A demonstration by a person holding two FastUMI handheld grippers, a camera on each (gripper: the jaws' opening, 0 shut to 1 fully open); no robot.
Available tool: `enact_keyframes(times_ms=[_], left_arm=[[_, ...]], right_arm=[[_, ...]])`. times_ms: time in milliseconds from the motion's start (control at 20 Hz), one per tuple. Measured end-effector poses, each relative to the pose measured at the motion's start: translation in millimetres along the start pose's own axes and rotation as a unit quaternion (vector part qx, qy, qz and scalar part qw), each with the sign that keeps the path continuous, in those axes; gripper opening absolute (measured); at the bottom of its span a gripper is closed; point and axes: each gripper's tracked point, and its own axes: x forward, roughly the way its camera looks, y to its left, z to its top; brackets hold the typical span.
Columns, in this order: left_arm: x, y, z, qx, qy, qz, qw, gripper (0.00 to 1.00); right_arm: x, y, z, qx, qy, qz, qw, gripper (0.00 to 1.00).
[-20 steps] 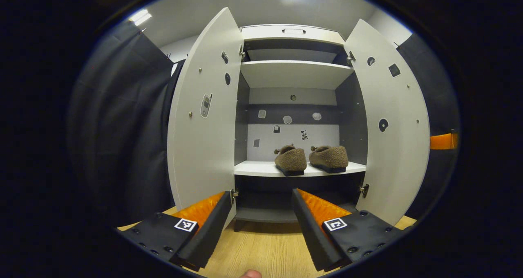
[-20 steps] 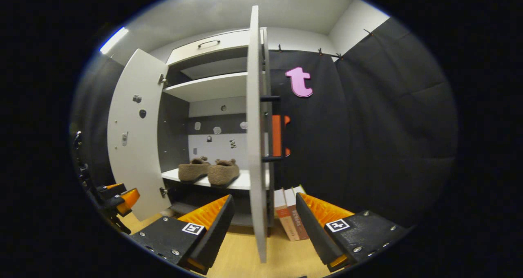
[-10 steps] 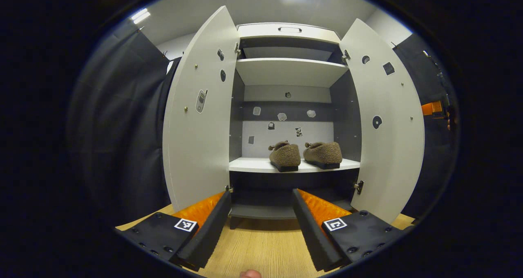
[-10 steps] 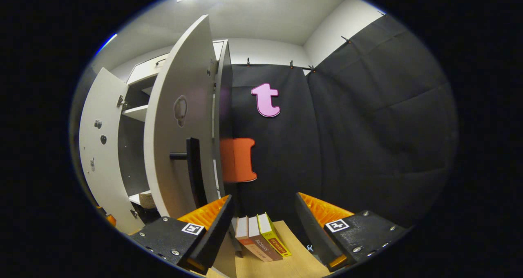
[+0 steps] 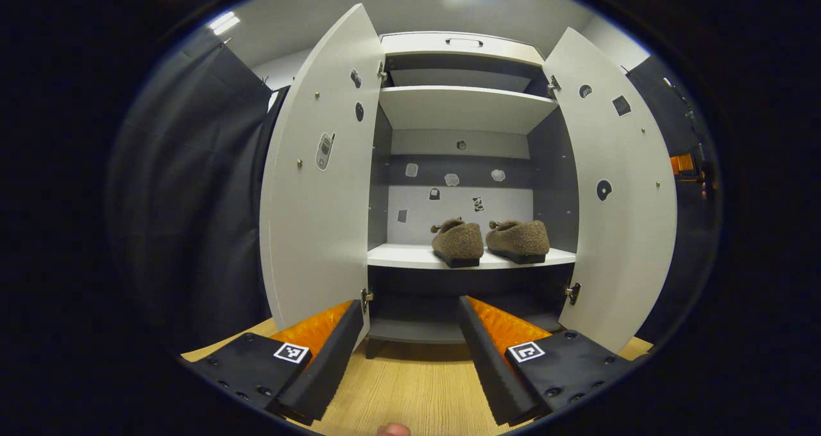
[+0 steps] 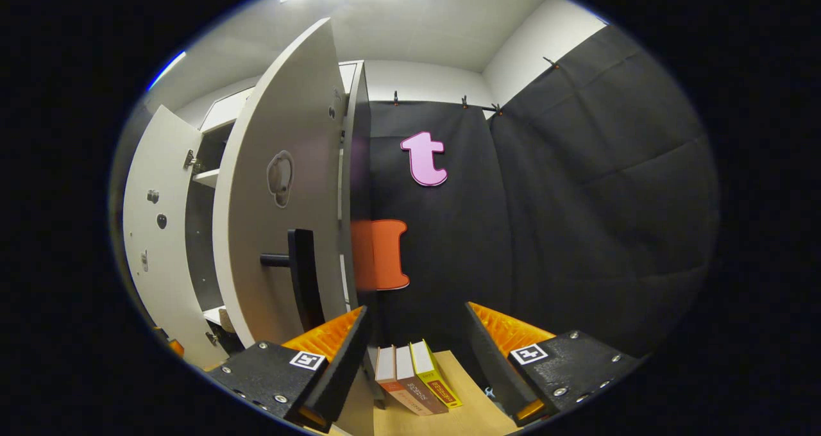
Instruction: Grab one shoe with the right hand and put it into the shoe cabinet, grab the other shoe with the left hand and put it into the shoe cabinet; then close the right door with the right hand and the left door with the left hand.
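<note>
Two brown fuzzy shoes (image 5: 457,242) (image 5: 518,237) sit side by side on the white middle shelf (image 5: 410,256) of the open shoe cabinet. Its left door (image 5: 317,179) and right door (image 5: 619,192) both stand wide. My left gripper (image 5: 407,352) hovers open in front of the cabinet, above the wooden floor, holding nothing. In the right gripper view the right door (image 6: 282,199) is seen from its outer side, with its black handle (image 6: 301,276) just left of my open, empty right gripper (image 6: 414,359).
Three books (image 6: 414,378) stand on the wooden floor (image 5: 410,391) beside the cabinet, against the black cloth wall (image 6: 577,218). An empty upper shelf (image 5: 462,106) and a drawer front (image 5: 462,43) top the cabinet. The other gripper and hand (image 5: 696,173) show at the right edge.
My right gripper swung from facing the right door's edge round to its outer side, near the handle, and is now nearly still. The left gripper drifted only slightly.
</note>
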Motion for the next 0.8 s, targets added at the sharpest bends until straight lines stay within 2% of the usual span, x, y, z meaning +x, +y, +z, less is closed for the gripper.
enact_keyframes(times_ms=[300,550,800], left_arm=[[3.9,-6.3,-1.1,-0.005,-0.001,-0.008,1.0,0.97],[5.6,-3.9,0.4,-0.008,-0.003,-0.009,1.0,0.96],[6.5,7.7,0.0,-0.005,-0.002,0.001,1.0,0.96]], right_arm=[[-3.7,18.1,2.8,-0.027,-0.003,0.01,1.0,0.89],[-1.3,64.2,-3.0,-0.015,0.002,0.061,0.998,0.89],[0.4,100.3,-1.9,-0.027,-0.01,0.085,0.996,0.89]])
